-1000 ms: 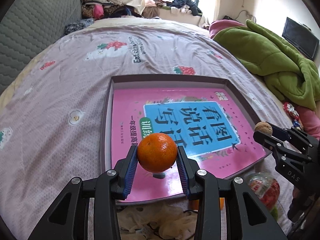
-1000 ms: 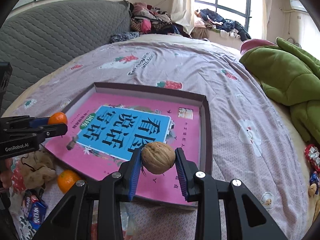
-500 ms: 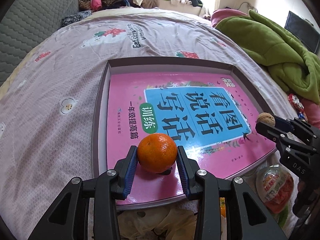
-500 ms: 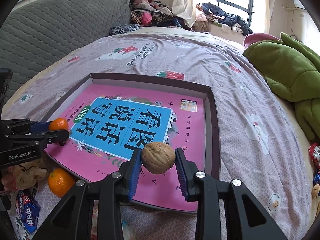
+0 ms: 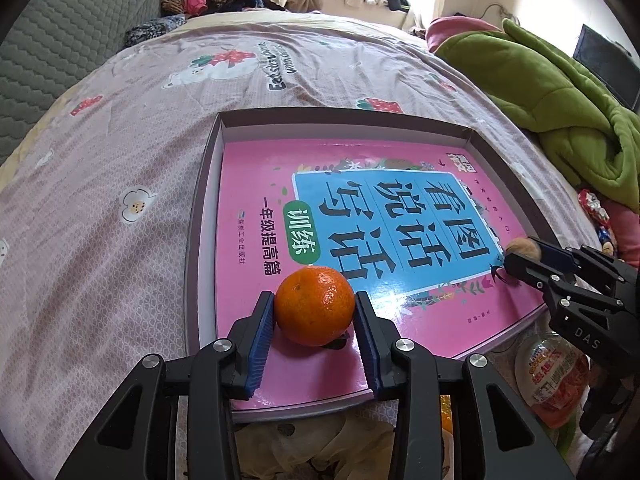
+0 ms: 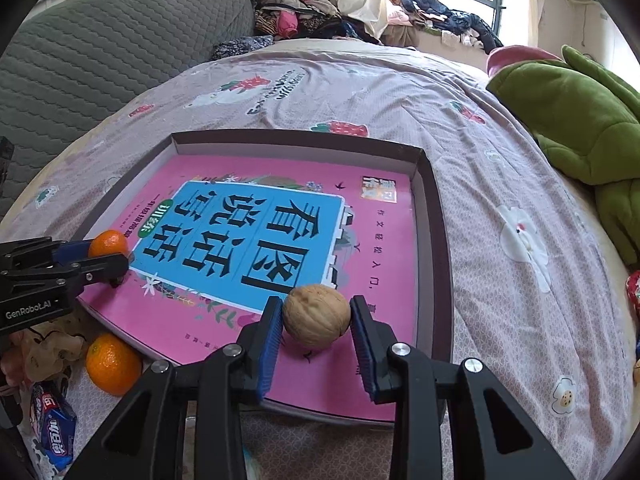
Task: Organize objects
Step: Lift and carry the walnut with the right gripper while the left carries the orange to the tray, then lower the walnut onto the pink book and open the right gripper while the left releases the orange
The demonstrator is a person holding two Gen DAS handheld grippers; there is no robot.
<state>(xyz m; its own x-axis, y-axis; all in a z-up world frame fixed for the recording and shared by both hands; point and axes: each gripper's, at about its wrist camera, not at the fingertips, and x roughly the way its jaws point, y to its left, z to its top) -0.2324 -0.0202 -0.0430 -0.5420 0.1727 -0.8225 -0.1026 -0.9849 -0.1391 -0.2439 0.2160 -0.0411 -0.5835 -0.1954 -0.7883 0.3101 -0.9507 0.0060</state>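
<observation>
Now both grippers sit lower and further forward over the shallow box [image 5: 202,216] than a second ago, when each hovered near its front edge; the box and the pink book [image 5: 256,168] lying inside it fill more of each view. The left gripper [image 5: 315,316] carries a tangerine [image 5: 315,306], with its jaws clenched on the fruit's two sides, opened only as wide as the fruit itself. In the left wrist view the tangerine hangs just above the book's near left corner, its small shadow showing underneath, so it appears close to touching but not yet resting. The right gripper [image 6: 316,326] carries a walnut [image 6: 316,316], its jaws likewise closed against the shell, held over the book's near right portion. This suggests both items are about to be set down in the box, and the placing step looks nearly ready for release. A second tangerine [image 6: 113,364] lies on the bed [image 6: 500,200] just outside the box's front left corner, beside a snack packet [image 6: 54,428], probably awaiting collection. A green blanket [image 6: 580,120] lies crumpled at the right.
</observation>
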